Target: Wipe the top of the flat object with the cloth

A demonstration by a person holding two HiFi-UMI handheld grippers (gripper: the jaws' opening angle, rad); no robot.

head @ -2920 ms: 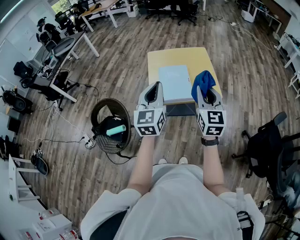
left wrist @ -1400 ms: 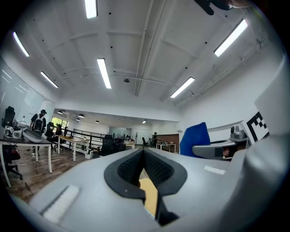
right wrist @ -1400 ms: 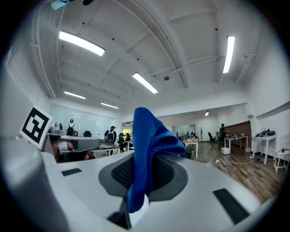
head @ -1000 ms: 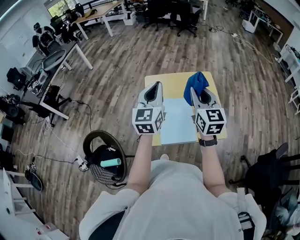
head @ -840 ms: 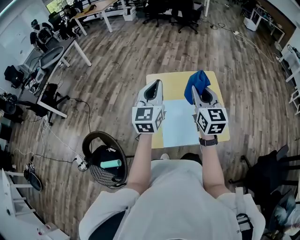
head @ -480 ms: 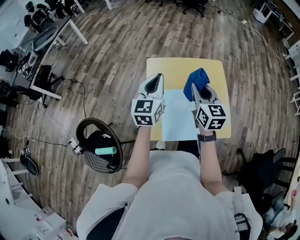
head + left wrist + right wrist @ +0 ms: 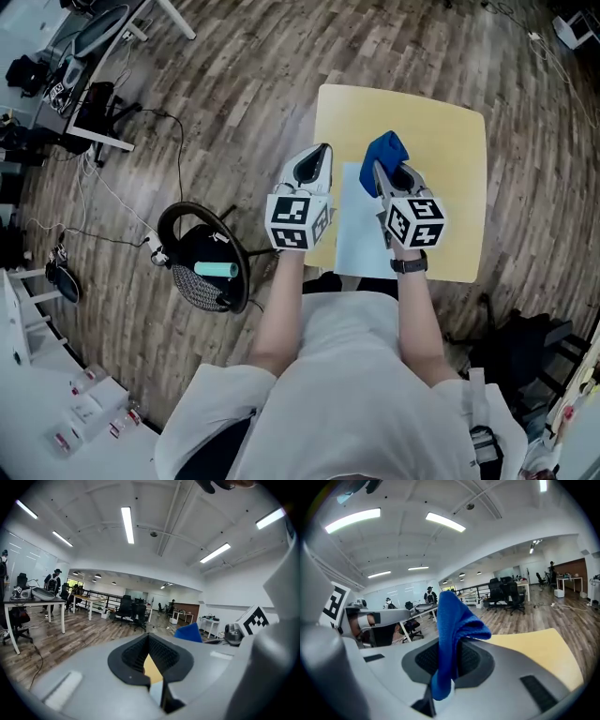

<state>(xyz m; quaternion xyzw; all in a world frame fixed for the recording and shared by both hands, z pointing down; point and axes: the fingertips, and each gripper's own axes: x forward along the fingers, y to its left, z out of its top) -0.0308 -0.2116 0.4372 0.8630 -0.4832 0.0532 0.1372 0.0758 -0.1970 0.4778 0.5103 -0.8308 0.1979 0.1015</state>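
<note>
My right gripper (image 7: pixel 378 167) pinches the blue cloth (image 7: pixel 385 150) over the pale flat object (image 7: pixel 359 246), which reaches the yellow table's (image 7: pixel 450 178) 6 o'clock edge. My left gripper (image 7: pixel 324 150), jaws pressed together and empty, hangs over the 9 o'clock edge. Bare tabletop spreads toward 3 o'clock.

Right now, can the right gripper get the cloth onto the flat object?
Probably yes. The right gripper has its jaws shut on the blue cloth, right beside the pale flat object on the yellow table. Nothing lies on the object's visible top; the left gripper is at its other side.
</note>
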